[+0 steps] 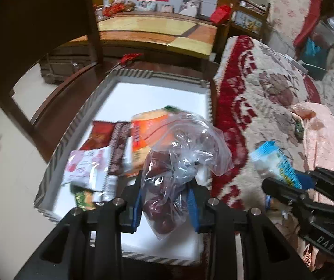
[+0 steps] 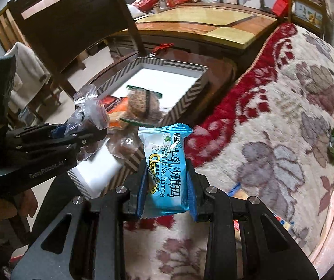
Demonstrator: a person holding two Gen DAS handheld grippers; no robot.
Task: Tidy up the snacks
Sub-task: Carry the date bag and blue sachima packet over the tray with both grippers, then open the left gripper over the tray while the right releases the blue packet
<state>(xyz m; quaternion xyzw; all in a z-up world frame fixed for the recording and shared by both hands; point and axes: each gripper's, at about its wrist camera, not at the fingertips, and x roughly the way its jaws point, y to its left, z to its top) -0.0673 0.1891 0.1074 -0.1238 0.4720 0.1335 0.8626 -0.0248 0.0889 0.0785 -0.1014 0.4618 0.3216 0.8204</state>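
Left wrist view: our left gripper [image 1: 167, 200] is clenched on a clear zip bag [image 1: 178, 163] with dark red pieces inside, and we hold it above the near end of the striped box [image 1: 73, 128]. Our right gripper [image 2: 167, 191] grasps a blue Sachima packet [image 2: 165, 163] over the flowered blanket [image 2: 283, 116], just beside the box. Farther in the box lie an orange packet [image 1: 146, 135] and a pink-white packet [image 1: 83, 165].

box [image 1: 204, 86] on chair, left of sofa [image 1: 272, 98] | snack packets [image 1: 118, 144] in box
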